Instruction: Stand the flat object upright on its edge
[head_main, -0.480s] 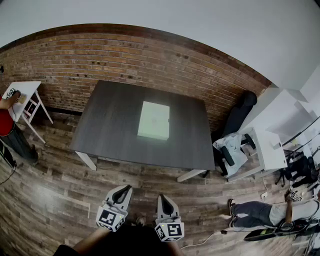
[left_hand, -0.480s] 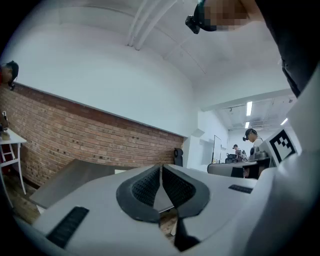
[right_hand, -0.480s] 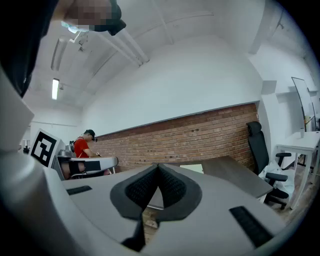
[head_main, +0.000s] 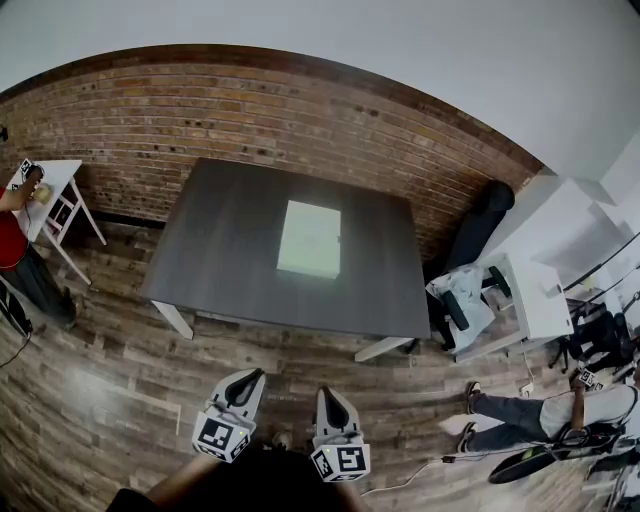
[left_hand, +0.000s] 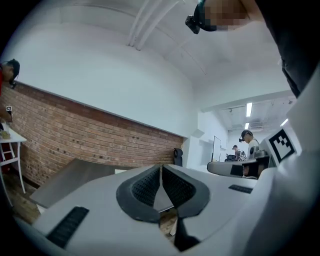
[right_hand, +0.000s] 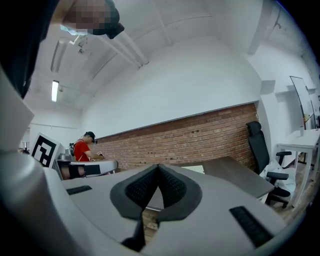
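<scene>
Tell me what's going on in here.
A person stands back from the dark table, holding a left tool and a right tool, both level, shut and empty. The pale flat object lies flat near the middle of the table with nothing touching it, so standing it on its edge has not begun. Off to the sides, a person in red is at a small white table, and another person is down on the floor.

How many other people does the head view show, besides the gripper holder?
2: a person in red at the left edge; another person low at the right. Others may be hidden.
</scene>
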